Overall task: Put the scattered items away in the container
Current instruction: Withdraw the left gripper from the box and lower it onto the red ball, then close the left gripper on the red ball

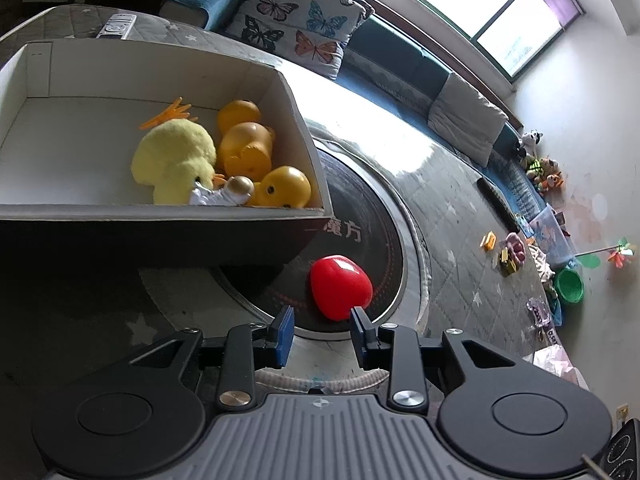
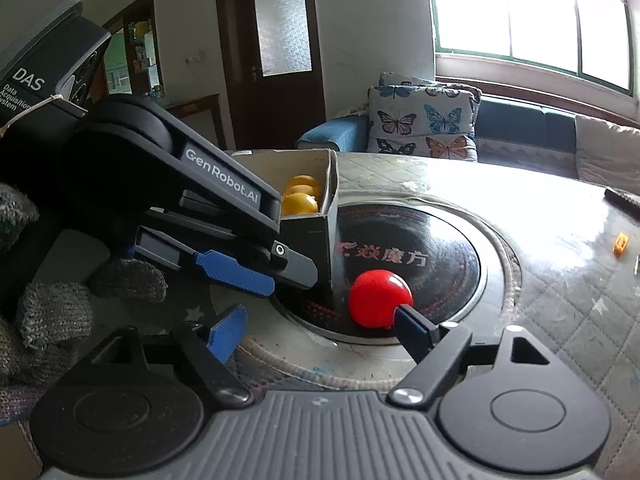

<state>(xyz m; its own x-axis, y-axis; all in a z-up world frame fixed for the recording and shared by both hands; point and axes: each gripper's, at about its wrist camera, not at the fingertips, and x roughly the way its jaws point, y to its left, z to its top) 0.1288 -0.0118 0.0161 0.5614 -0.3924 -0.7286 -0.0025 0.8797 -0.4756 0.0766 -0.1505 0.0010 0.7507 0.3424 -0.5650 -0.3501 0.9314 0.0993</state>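
Glossy red toy (image 1: 341, 287) just beside part-filled box (image 1: 256, 216)

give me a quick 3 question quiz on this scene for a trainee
1. True or false: the red toy already lies inside the box.
2. Which is in the box? A) green bowl B) yellow plush C) remote
3. Fill in: the left hand-held gripper is ____, with nothing between its fingers.

Key: 1 false, it sits on the black round plate beside the box; 2 B; 3 open.
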